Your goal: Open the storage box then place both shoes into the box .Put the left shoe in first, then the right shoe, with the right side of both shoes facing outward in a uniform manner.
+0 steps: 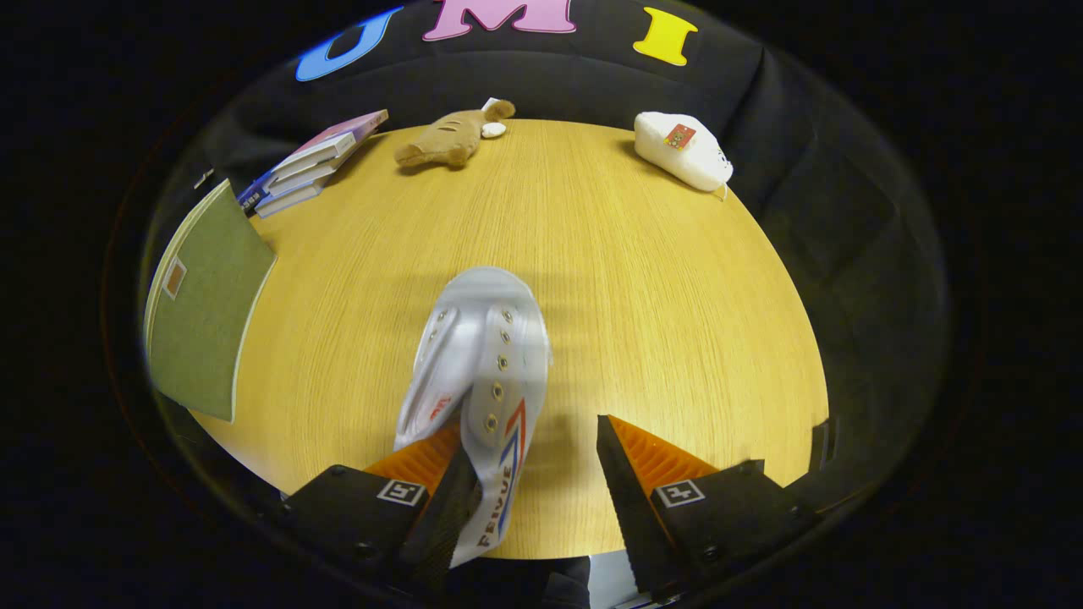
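The tool (533,474) stands spread wide over a round wooden desk (660,296), its two fingers well apart with bare wood showing in the gap between them. A white shoe (478,364) with metal eyelets and red and blue markings on its side lies against the inner face of the left finger (444,499), its heel end down by that finger and its rounded toe pointing ahead, away from the tool; the right finger (630,491) is clear of the shoe, so the tool is released and not pressing on it from both sides. Whether the shoe rests on the desk or leans lifted on the left finger cannot be told. Beyond the fingers, at the far rim of the desk, lies a brown plush toy (448,139), and to its right a white plush toy (684,150) with a small red tag. On the far left sits a stack of books (309,165), and nearer, left of the shoe, a green flat book (207,304) hangs partly past the desk's edge
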Demonstrator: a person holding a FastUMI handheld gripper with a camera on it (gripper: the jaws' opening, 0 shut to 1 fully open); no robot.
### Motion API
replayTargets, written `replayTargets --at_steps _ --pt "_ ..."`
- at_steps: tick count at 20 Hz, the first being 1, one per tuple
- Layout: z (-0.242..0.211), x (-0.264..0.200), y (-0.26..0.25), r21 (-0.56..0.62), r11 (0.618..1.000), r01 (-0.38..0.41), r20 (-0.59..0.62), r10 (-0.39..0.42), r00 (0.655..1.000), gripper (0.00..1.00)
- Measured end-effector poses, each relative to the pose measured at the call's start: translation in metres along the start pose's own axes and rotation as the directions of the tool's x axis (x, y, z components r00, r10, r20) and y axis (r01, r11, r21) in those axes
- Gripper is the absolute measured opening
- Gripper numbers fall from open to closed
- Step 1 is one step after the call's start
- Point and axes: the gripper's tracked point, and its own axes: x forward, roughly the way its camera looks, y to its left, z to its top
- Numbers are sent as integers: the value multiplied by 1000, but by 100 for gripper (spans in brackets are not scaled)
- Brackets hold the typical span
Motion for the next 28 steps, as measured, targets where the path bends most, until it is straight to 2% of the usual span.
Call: replayTargets --at_steps 4,6,8,13,18,22,28 --pt "10 19 13 28 999 -31 27 31 999 61" --pt "7 23 0 -9 999 46 21 -46 999 36" --pt "8 22 0 17 999 47 30 -47 998 9" --pt "15 7 2 96 995 14 55 -19 998 5" --pt "56 -40 27 131 991 -38 112 23 993 5" --pt "98 -81 77 171 976 -134 137 111 984 6" --pt "153 -137 175 146 953 -264 168 239 956 5"
